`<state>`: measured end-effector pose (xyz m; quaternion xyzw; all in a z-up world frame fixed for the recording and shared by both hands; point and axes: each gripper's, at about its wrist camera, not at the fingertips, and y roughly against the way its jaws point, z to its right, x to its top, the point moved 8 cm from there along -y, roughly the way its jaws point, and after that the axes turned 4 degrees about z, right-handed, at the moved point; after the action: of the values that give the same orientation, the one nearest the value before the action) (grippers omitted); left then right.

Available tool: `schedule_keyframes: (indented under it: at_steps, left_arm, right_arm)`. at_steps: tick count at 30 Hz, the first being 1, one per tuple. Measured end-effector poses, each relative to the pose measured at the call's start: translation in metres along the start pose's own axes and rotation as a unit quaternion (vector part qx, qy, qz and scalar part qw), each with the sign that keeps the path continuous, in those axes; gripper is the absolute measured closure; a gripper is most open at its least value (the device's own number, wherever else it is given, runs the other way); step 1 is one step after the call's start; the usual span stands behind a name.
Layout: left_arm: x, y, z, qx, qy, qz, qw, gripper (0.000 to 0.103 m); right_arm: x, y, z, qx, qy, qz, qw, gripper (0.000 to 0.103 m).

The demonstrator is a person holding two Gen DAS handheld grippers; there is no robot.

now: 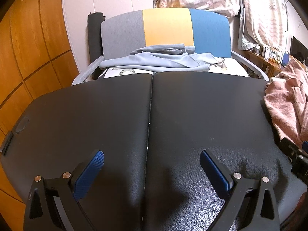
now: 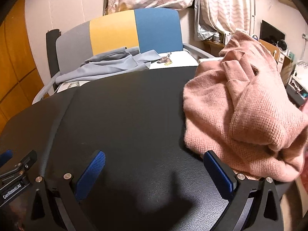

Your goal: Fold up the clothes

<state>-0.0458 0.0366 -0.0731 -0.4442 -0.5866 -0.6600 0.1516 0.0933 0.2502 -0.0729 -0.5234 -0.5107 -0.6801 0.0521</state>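
Left gripper (image 1: 152, 160) and right gripper (image 2: 154, 160): both spread wide, empty, blue ribbed pads (image 1: 88, 175) above the black table (image 1: 107, 115). Grainy leatherette, split by a centre seam. Pink knit sweater (image 2: 246, 111), crumpled at the table's right edge, just beside the right gripper's outer finger. Beyond: grey garment (image 1: 154, 59) on a grey-yellow-blue chair (image 1: 167, 27), orange wooden panelling (image 1: 28, 38), patterned curtains (image 1: 258, 9).

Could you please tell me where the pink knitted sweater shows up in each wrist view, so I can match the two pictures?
Left wrist: the pink sweater lies bunched at the right edge, on the black table.
Right wrist: pink sweater fills the right half, beside the right finger.
Shared landmark: the grey, yellow and blue chair back.
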Motion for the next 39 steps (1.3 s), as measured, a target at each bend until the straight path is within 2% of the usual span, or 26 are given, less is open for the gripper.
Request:
schedule_keyframes:
  at_steps: [5, 14, 17, 20, 22, 24, 25, 26, 28, 31, 33, 35, 39]
  left_arm:
    - [-0.003, -0.002, 0.004, -0.004, -0.004, -0.009, 0.9999, 0.001]
    - [-0.012, -0.009, 0.03, -0.033, -0.035, -0.016, 0.9987, 0.001]
    - [-0.016, -0.008, 0.038, -0.036, -0.047, -0.021, 0.998, 0.001]
    - [-0.019, -0.01, 0.042, -0.036, -0.06, -0.025, 0.9973, 0.001]
    - [-0.021, -0.012, 0.043, -0.032, -0.066, -0.026, 0.9969, 0.001]
    - [-0.023, -0.015, 0.046, -0.033, -0.072, -0.028, 0.9965, 0.001]
    - [-0.025, -0.014, 0.048, -0.038, -0.07, -0.032, 0.9963, 0.001]
    - [-0.026, -0.015, 0.049, -0.039, -0.072, -0.032, 0.9961, 0.001]
    - [-0.027, -0.016, 0.051, -0.041, -0.077, -0.031, 0.9957, 0.001]
    - [-0.03, -0.018, 0.056, -0.043, -0.082, -0.037, 0.995, 0.001]
    - [-0.032, -0.019, 0.061, -0.049, -0.084, -0.041, 0.9944, 0.001]
    - [-0.033, -0.018, 0.065, -0.053, -0.091, -0.042, 0.9936, 0.001]
    - [-0.035, -0.018, 0.069, -0.052, -0.1, -0.044, 0.9927, 0.001]
  right_arm:
    - [0.005, -0.001, 0.012, -0.01, -0.009, 0.002, 1.0, 0.0]
    - [0.033, 0.011, 0.069, -0.012, -0.048, 0.046, 0.998, 0.0]
    - [0.043, 0.017, 0.095, -0.046, -0.044, 0.061, 0.996, 0.0]
    - [0.057, 0.023, 0.12, -0.099, -0.018, 0.077, 0.992, 0.0]
    - [0.071, 0.033, 0.143, -0.113, -0.025, 0.097, 0.988, 0.0]
    - [0.081, 0.034, 0.166, -0.111, -0.052, 0.101, 0.987, 0.008]
    - [0.088, 0.034, 0.179, -0.107, -0.07, 0.101, 0.987, 0.021]
    - [0.094, 0.033, 0.194, -0.104, -0.087, 0.101, 0.986, 0.025]
    - [0.104, 0.025, 0.219, -0.118, -0.096, 0.089, 0.984, 0.026]
    - [0.109, 0.006, 0.24, -0.11, -0.098, 0.052, 0.988, 0.026]
    - [0.109, -0.007, 0.242, -0.113, -0.081, 0.03, 0.99, 0.022]
    - [0.109, -0.018, 0.249, -0.137, -0.074, 0.022, 0.988, 0.011]
    - [0.095, -0.044, 0.261, -0.113, -0.106, -0.021, 0.988, 0.002]
